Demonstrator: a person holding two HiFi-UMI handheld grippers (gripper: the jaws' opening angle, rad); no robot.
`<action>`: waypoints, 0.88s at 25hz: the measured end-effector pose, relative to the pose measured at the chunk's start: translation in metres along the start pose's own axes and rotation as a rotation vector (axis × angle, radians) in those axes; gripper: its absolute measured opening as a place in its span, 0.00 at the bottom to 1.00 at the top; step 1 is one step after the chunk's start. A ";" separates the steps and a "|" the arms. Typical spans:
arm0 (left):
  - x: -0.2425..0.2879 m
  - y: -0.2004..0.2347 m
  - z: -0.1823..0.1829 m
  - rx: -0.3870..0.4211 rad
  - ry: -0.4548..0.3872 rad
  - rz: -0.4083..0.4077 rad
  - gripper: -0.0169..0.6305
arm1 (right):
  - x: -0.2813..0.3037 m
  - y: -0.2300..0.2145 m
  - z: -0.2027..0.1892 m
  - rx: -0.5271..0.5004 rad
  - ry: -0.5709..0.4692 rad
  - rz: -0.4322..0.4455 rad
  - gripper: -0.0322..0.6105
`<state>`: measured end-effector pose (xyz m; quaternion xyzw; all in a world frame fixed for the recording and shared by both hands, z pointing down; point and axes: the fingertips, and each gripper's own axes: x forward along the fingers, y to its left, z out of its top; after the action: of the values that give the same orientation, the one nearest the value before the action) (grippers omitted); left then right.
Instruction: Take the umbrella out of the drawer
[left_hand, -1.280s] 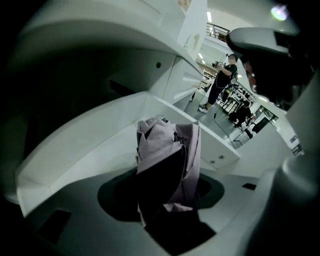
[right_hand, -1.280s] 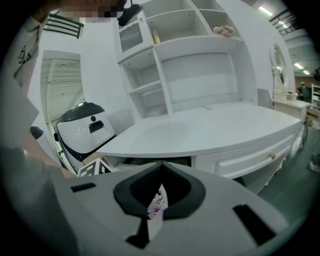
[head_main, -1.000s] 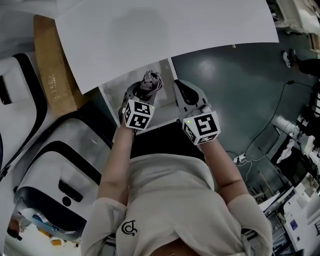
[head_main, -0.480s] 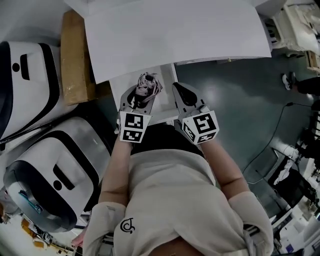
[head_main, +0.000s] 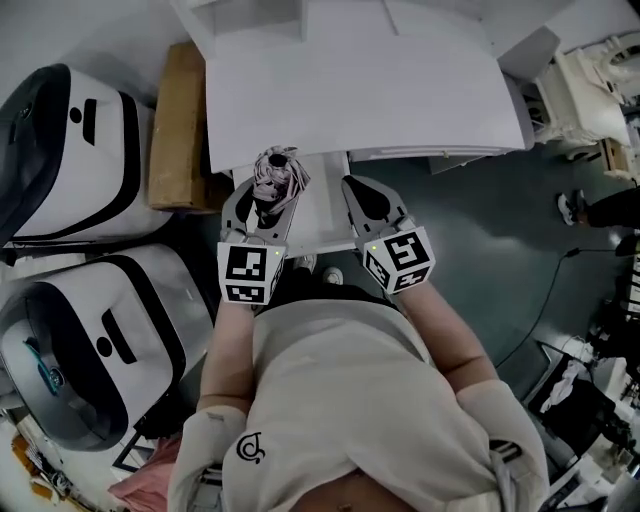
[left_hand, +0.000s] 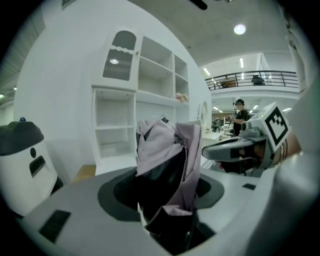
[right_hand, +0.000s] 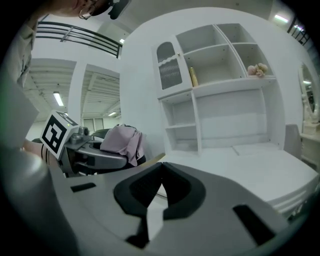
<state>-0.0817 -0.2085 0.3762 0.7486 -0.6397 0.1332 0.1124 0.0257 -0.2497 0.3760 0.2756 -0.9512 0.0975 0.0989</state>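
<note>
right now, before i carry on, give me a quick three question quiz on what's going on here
1. True or false: the right gripper holds the umbrella.
2. The umbrella is: A) spread wide open B) folded, with its fabric bunched C) a bare frame with no fabric.
3. Which gripper is shut on something?

Key: 1 false, its jaws are together with nothing between them; 2 B; 3 the left gripper, shut on the umbrella.
</note>
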 end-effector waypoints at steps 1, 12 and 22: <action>-0.006 0.002 0.009 0.006 -0.022 0.012 0.42 | -0.002 0.002 0.007 -0.012 -0.013 0.010 0.06; -0.071 0.027 0.092 -0.007 -0.255 0.144 0.42 | -0.024 0.012 0.080 -0.144 -0.183 0.053 0.06; -0.107 0.057 0.123 0.006 -0.346 0.246 0.42 | -0.030 0.015 0.109 -0.169 -0.264 0.056 0.06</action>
<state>-0.1467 -0.1600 0.2237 0.6768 -0.7357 0.0173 -0.0185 0.0272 -0.2483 0.2618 0.2502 -0.9680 -0.0172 -0.0071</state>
